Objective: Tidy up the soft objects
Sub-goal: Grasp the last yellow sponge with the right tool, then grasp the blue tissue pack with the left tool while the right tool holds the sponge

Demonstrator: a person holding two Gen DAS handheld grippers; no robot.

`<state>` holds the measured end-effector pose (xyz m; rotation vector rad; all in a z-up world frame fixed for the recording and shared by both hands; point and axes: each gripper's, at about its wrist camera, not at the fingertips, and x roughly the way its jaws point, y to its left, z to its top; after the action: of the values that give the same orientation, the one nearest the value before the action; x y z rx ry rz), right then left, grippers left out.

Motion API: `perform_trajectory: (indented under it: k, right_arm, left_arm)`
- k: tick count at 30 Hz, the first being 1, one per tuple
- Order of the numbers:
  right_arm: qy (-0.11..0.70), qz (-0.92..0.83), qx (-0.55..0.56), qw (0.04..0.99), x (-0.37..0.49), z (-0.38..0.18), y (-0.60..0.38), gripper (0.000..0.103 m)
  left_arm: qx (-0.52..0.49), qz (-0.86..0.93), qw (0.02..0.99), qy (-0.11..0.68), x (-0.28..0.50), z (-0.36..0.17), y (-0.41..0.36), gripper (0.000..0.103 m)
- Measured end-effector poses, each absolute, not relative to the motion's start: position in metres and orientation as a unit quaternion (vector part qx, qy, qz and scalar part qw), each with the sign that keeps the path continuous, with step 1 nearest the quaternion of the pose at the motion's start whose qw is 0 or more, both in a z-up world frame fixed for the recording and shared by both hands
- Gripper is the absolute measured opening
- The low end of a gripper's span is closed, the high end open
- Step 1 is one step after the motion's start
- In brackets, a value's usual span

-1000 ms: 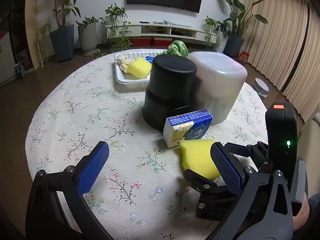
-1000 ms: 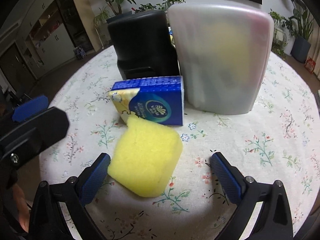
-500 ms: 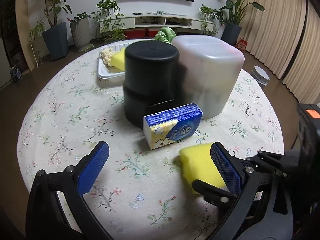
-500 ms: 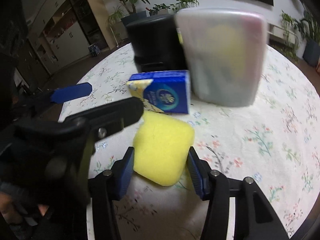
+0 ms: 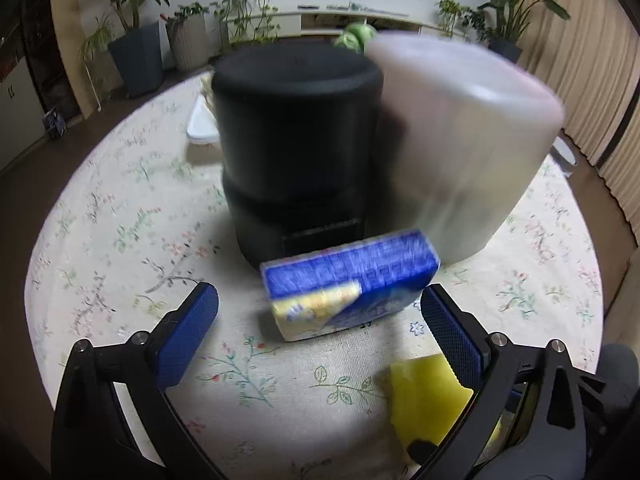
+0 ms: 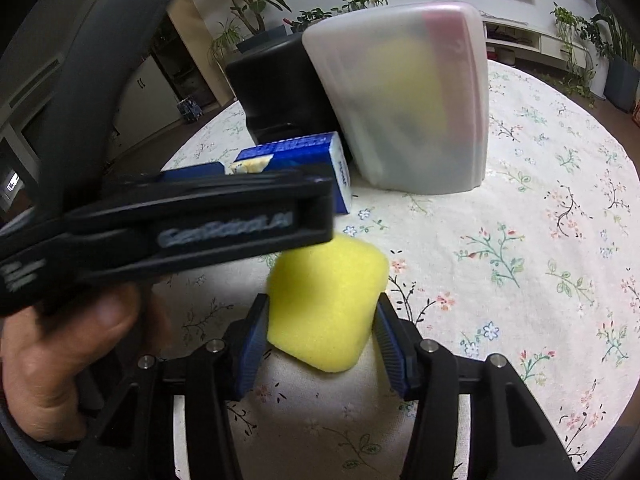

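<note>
My right gripper (image 6: 320, 340) is shut on a yellow sponge (image 6: 326, 300), its blue pads pressing both sides, lifted a little over the floral tablecloth. The same yellow sponge (image 5: 424, 400) shows at the lower right of the left wrist view. A blue and yellow tissue pack (image 5: 348, 284) lies in front of the black bin (image 5: 296, 140). My left gripper (image 5: 316, 320) stands open with the pack just ahead between its fingers, pads apart from it. In the right wrist view the left gripper's body crosses the left side, partly hiding the tissue pack (image 6: 296, 156).
A frosted white bin (image 5: 464, 148) stands right of the black bin; something yellow shows dimly through the white bin's wall (image 6: 404, 92). A white tray (image 5: 200, 124) and a green item (image 5: 356, 38) sit behind. A person's hand (image 6: 68, 352) holds the left gripper. The round table's edge (image 5: 36, 264) lies left.
My right gripper shut on the yellow sponge and lifted it. My left gripper moved forward and down, right, so the tissue pack now sits centred between its fingers.
</note>
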<state>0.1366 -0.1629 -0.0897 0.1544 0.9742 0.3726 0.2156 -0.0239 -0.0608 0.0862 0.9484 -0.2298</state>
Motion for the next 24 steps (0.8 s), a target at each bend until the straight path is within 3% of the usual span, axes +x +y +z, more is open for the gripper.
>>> perform_trajectory:
  k: [12, 13, 15, 18, 21, 24]
  right_arm:
    - [0.460, 0.182, 0.075, 0.866, 0.129, -0.089, -0.170, 0.054]
    - [0.460, 0.183, 0.075, 0.866, 0.131, -0.089, -0.170, 0.054]
    - [0.460, 0.183, 0.075, 0.866, 0.130, -0.088, -0.169, 0.054]
    - [0.460, 0.185, 0.076, 0.865, 0.129, -0.087, -0.168, 0.054]
    - [0.460, 0.186, 0.074, 0.865, 0.127, -0.086, -0.168, 0.054]
    - [0.457, 0.185, 0.073, 0.867, 0.124, -0.083, -0.168, 0.053]
  left_arm:
    - [0.011, -0.094, 0.890, 0.447, 0.224, -0.068, -0.034, 0.098]
    - [-0.001, -0.102, 0.892, 0.440, 0.223, -0.068, -0.033, 0.082]
    - [-0.024, -0.121, 0.891, 0.438, 0.222, -0.067, -0.030, 0.066]
    - [-0.022, -0.135, 0.891, 0.434, 0.217, -0.066, -0.032, 0.053]
    - [-0.021, -0.139, 0.889, 0.436, 0.211, -0.065, -0.032, 0.046]
    - [-0.020, -0.144, 0.888, 0.436, 0.202, -0.064, -0.031, 0.028]
